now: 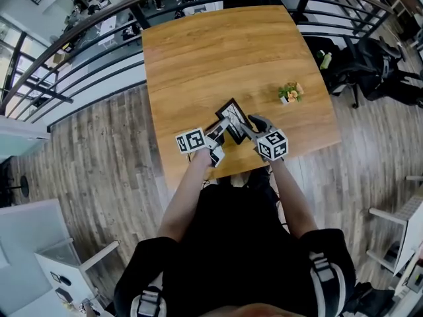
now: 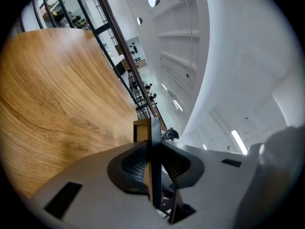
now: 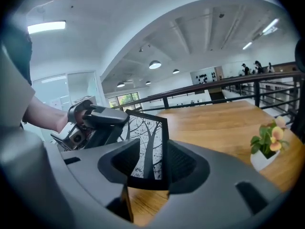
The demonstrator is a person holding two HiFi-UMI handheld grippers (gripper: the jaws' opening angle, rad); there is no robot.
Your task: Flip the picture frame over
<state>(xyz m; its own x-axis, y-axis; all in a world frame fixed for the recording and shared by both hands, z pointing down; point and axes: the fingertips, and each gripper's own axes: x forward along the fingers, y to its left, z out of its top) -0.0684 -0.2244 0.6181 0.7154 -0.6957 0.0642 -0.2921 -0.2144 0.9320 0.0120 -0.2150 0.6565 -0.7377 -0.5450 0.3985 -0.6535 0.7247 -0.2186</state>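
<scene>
The left gripper (image 2: 151,161) is shut tight on the picture frame (image 2: 145,128). It pinches one thin side, and the frame sticks straight out in front of this gripper, seen from its edge. The frame stands up on its edge, not flat, over the near part of the desk (image 1: 225,51). It is hard to tell if its bottom edge touches the wood.

The frame runs from the left gripper across to the right gripper (image 3: 150,168), so there is one gripper at each end. The side with the tree picture faces the right gripper. A corner of the frame sits between that gripper's jaws, close to one pad, with a gap on the other side. So this gripper looks open and is not squeezing. Only the left one really has the frame.

The flip looks about half done. Most likely the left gripper has to roll and lay the frame down, and the right gripper must not block it.

Far off to the right of the right gripper stands a small plant (image 3: 269,144), well out of the way. In front of both grippers there is lots of wood to put the frame on. The near edge of the desk is close behind them, so forward is the safer way down.
</scene>
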